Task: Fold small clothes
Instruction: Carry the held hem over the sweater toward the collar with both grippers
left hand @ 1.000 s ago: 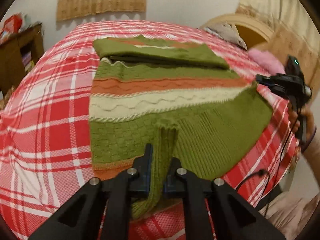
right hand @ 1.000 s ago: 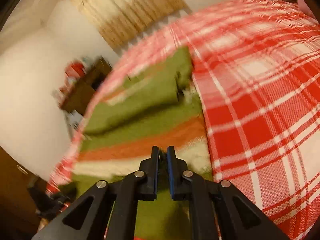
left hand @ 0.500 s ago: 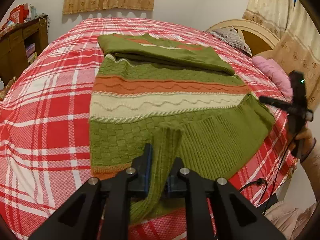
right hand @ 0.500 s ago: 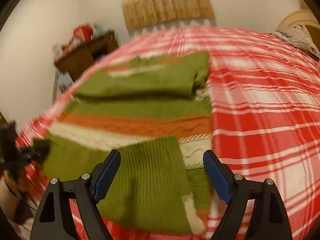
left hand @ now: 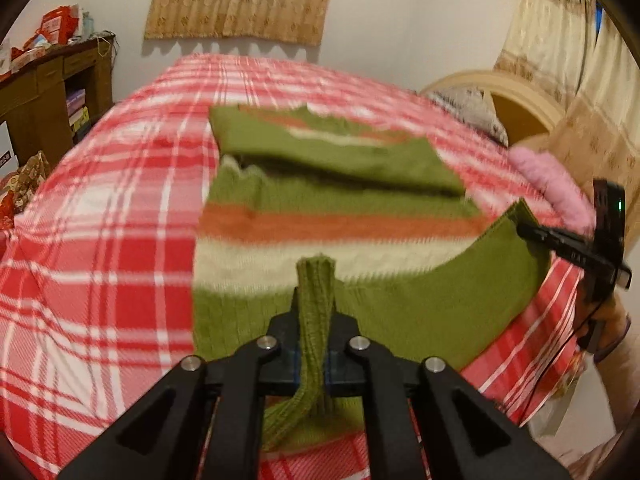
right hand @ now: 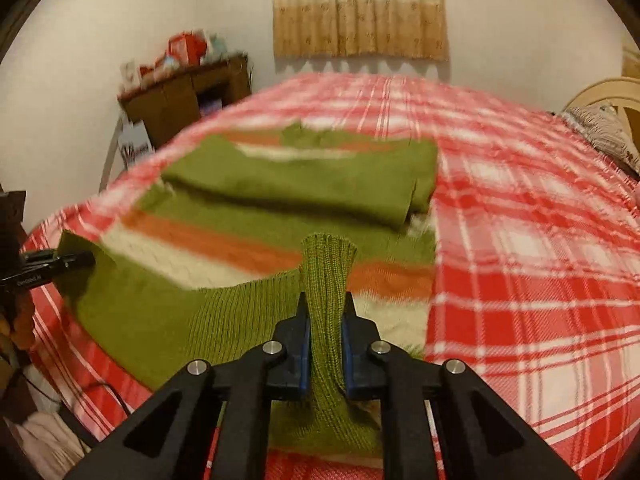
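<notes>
While the green striped sweater (left hand: 332,216) is lying on the bed (left hand: 100,240), you are holding its near ribbed edge with both tools. Your left tool (left hand: 314,312) is pinching a bunched bit of that edge tight. Your right tool (right hand: 326,320) has just been closing, and it is now squeezing the edge too. The sweater's far part is lying folded over. Both corners are lifting off the red checked cover.
</notes>
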{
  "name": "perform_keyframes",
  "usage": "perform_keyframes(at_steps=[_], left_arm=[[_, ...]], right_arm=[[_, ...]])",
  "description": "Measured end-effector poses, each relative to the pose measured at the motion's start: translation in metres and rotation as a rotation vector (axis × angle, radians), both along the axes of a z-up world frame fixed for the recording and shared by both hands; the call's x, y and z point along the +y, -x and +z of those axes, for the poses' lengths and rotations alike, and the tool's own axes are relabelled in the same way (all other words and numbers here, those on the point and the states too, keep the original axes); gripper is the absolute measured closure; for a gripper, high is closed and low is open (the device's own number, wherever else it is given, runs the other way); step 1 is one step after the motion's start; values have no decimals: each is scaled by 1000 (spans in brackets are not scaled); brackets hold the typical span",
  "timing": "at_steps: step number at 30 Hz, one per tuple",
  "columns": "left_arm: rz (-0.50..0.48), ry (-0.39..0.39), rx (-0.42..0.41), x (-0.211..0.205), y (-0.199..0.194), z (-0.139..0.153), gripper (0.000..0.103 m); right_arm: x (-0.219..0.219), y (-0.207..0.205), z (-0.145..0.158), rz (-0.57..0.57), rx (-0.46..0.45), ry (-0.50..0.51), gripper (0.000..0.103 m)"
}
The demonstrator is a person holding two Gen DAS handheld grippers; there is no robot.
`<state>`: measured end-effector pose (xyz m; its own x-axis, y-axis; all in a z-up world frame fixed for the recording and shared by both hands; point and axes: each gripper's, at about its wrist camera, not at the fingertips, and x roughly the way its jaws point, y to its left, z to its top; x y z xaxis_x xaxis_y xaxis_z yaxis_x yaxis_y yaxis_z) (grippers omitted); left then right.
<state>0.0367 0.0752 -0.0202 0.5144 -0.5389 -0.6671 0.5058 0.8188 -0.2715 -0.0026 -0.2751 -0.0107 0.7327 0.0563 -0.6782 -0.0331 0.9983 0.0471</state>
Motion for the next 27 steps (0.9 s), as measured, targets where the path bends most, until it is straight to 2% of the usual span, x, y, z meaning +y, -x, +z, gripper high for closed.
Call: perform_keyframes(at_steps=[7,15,23,27], left_arm=[[65,8,-40,-6,-34,27,96],[144,-2,-5,-14,-87,34,96],[189,8,-16,-27,-144,42,96],[196,-12,-26,-38,-167,45,96]], right_arm=[[1,-17,38,-27,-102,14,91],[-9,-48,50,-63,-111,6,91],[-27,-99,60,-105,-122,15,91],[-39,-128,61,-128,-113,14,91]])
